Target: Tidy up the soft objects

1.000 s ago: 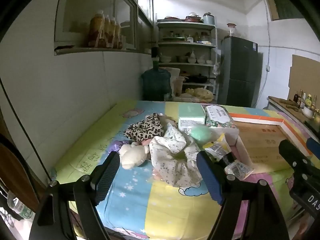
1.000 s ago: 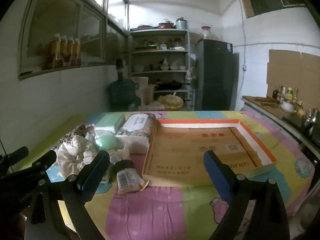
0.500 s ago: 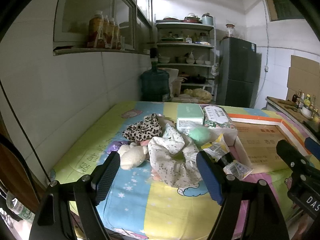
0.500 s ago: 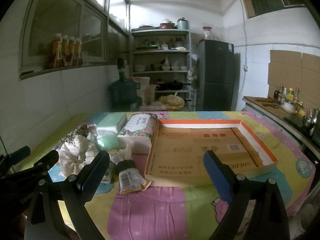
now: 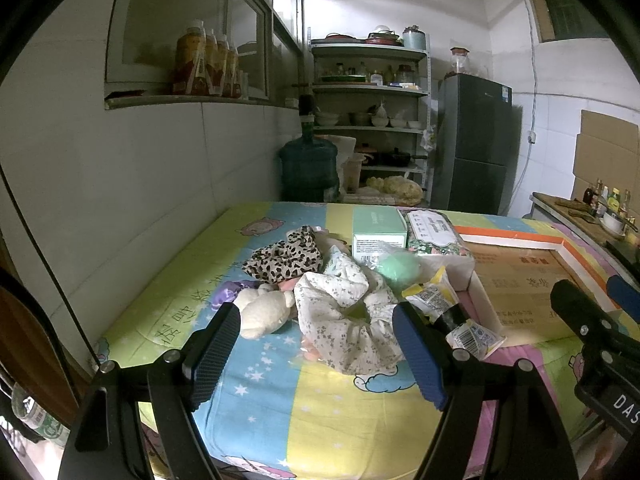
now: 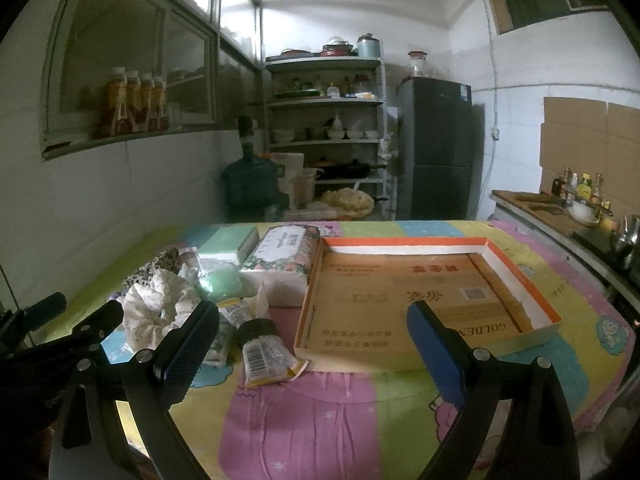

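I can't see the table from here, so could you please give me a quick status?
Both tools open, empty: left, right. Soft pile untouched beside the tray. Tray bare; nothing blocking.

Cartoon-print table point(image 5: 328, 420), soft pile point(image 5: 340, 312), cardboard tray point(image 6: 520, 276)

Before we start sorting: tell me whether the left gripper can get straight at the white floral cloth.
Probably yes. The left gripper is open and empty, and the floral cloth lies on top of the pile just ahead between its fingers, uncovered. The plush toy sits close beside it.
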